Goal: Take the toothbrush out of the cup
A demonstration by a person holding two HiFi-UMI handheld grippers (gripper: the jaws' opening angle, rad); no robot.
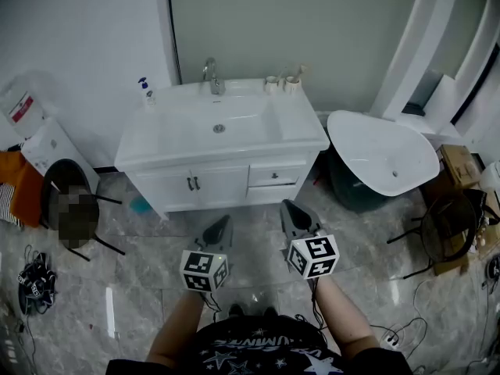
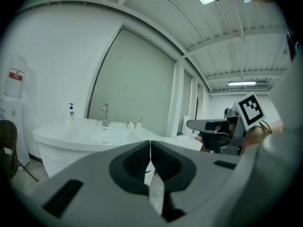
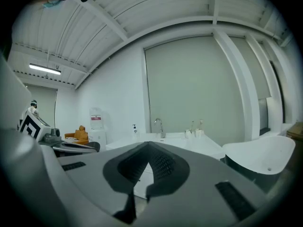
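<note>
- Two tongs, near: left gripper and right gripper, each pressed together, nothing between.
- Two cups, far right of sink top.
- One toothbrush discernible, upright in right-hand cup, well apart from both tongs.

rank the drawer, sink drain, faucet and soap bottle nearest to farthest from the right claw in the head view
1. drawer, cabinet front, ahead of the right claw
2. sink drain, basin middle
3. faucet, back edge
4. soap bottle, back left corner
</note>
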